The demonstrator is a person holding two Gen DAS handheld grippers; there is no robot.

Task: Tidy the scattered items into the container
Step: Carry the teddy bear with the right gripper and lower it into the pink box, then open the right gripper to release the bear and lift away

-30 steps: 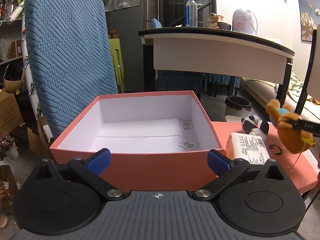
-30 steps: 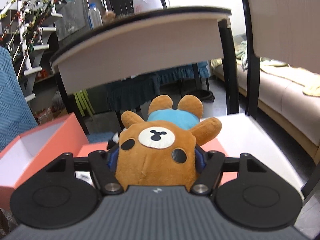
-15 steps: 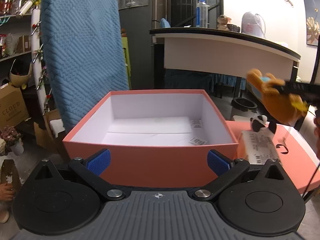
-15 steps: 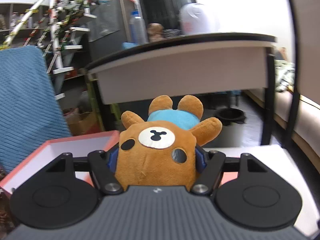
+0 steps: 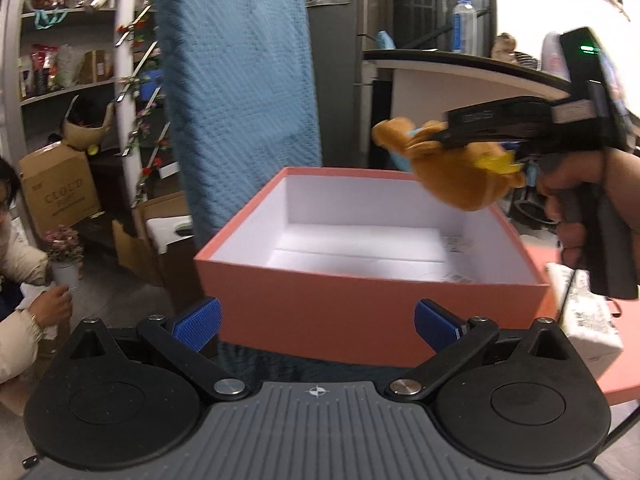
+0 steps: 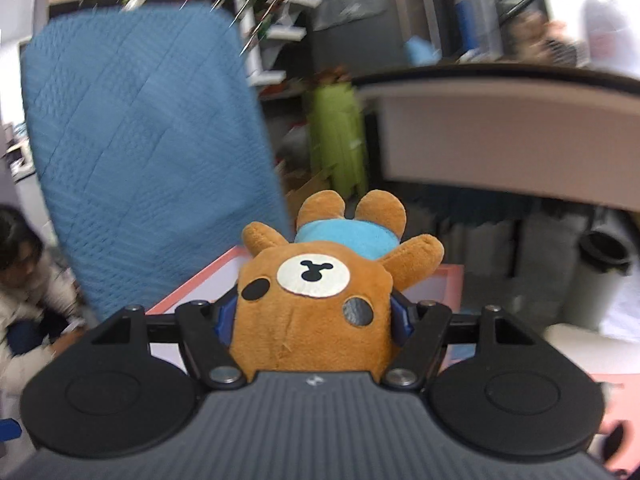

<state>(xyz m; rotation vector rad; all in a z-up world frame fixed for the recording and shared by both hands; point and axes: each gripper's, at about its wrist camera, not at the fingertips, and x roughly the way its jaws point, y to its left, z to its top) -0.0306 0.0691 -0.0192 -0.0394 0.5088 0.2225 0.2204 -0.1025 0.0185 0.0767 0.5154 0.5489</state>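
Note:
A brown plush bear (image 6: 316,304) in a blue shirt is pinched by its head in my right gripper (image 6: 314,316), which is shut on it. In the left wrist view the same bear (image 5: 460,176) hangs over the far right corner of the open salmon-pink box (image 5: 376,308), held by the right gripper (image 5: 452,140) and a hand. The box's white inside holds only small paper tags (image 5: 456,278). My left gripper (image 5: 316,320) stands open just in front of the box's near wall, with nothing between its blue pads (image 5: 198,322).
A white wrapped packet (image 5: 588,316) lies on the pink lid to the right of the box. A blue quilted chair back (image 5: 240,92) rises behind the box. A person (image 5: 24,264) crouches at the left by cardboard cartons. A dark-topped counter (image 6: 508,128) stands behind.
My right gripper has carried the bear leftward and up, from beside the box to over its right corner. The left gripper has shifted so the box sits further right in its view.

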